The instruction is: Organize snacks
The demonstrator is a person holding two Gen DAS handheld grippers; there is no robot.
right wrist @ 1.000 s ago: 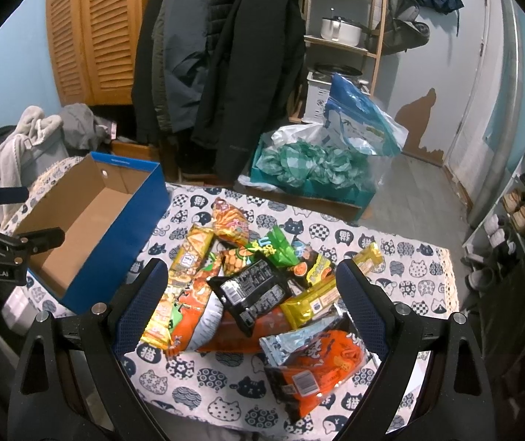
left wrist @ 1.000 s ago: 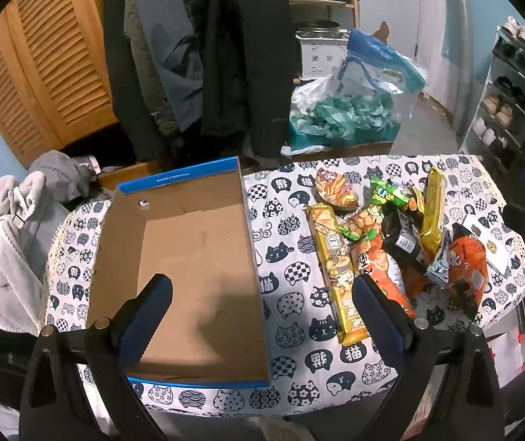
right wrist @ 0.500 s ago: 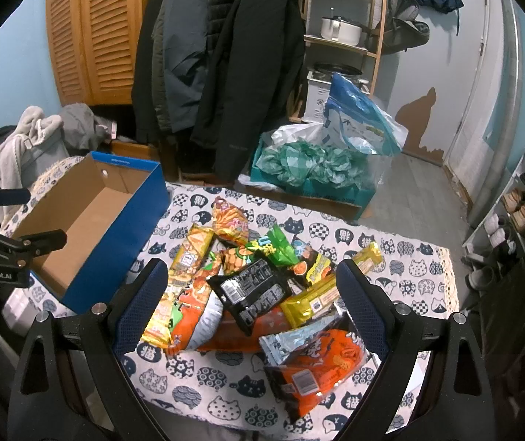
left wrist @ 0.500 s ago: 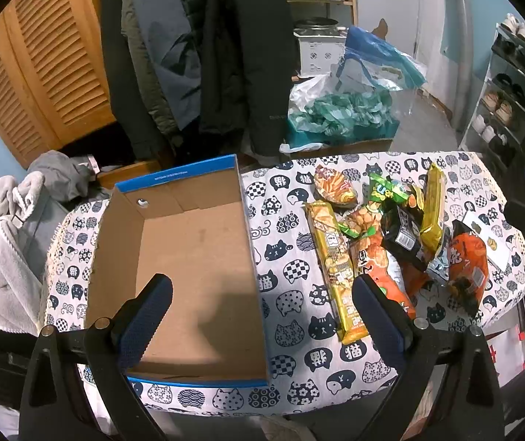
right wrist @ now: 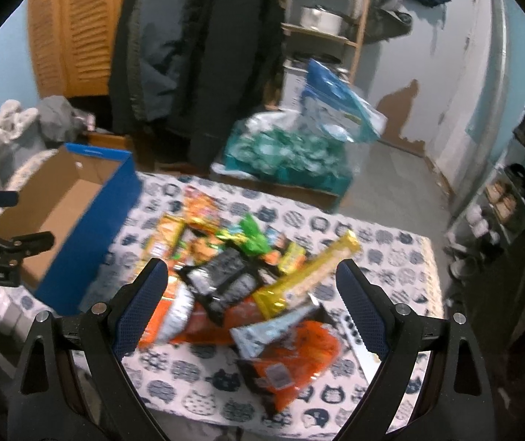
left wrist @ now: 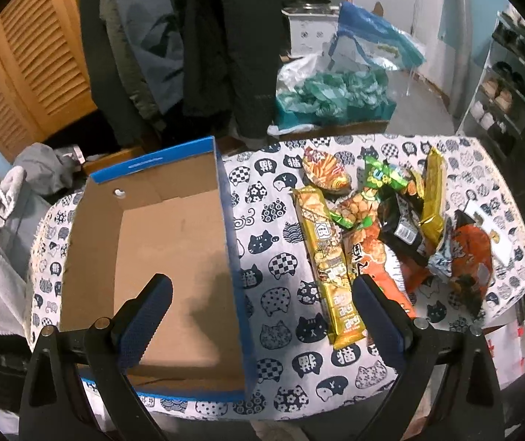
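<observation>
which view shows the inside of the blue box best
The left wrist view: it looks down into the blue box and shows its bare cardboard floor. The right wrist view is blurred and shows mostly its blue outer wall.

The cat-print cloth (left wrist: 277, 257) over the counter carries the character 猫 inside several of its cat shapes, one clear near the front edge. The long gold snack packet (left wrist: 326, 257) bears print that is too small to read. The black packet (left wrist: 402, 228) shows a barcode label, digits illegible. The right wrist view is too blurred for any lettering.
</observation>
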